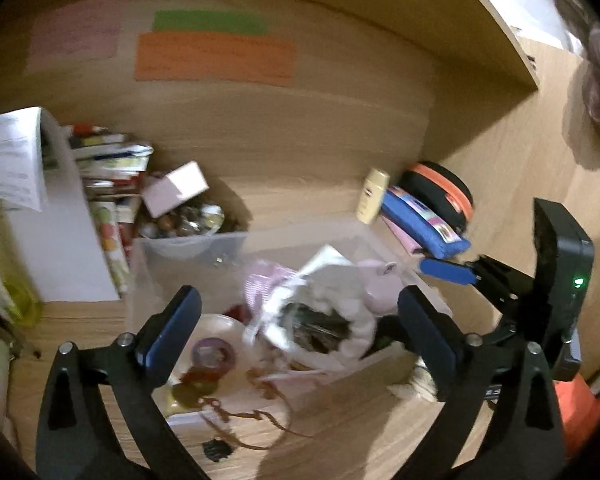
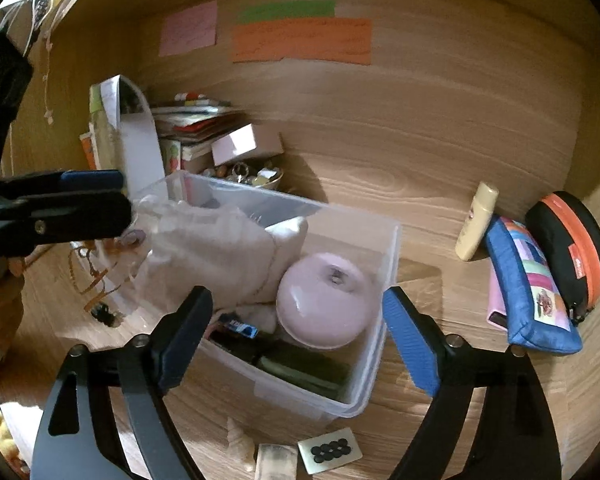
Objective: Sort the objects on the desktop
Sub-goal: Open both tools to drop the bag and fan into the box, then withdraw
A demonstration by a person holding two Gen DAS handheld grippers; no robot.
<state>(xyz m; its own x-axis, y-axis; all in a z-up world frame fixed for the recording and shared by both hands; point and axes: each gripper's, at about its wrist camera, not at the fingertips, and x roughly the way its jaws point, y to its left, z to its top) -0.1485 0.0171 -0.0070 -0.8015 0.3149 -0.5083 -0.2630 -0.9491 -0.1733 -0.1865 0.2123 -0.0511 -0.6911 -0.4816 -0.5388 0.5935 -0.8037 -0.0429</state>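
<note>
A clear plastic bin (image 2: 374,280) stands on the wooden desk and holds a white cloth bag (image 2: 216,252), a pale pink round case (image 2: 324,300) and dark flat items. My left gripper (image 1: 300,328) is open above the bin, over the white bag (image 1: 320,312); it also shows at the left of the right wrist view (image 2: 126,196). My right gripper (image 2: 298,334) is open and empty, hovering over the bin's near side. In the left wrist view the right gripper (image 1: 456,272) reaches in from the right.
A blue pouch (image 2: 528,284), a black-and-orange case (image 2: 568,248) and a cream tube (image 2: 476,222) lie at the right. Books, a white box and a bowl of trinkets (image 2: 256,176) stand behind the bin. A plate with small items and a cord (image 1: 220,360) lies left of it.
</note>
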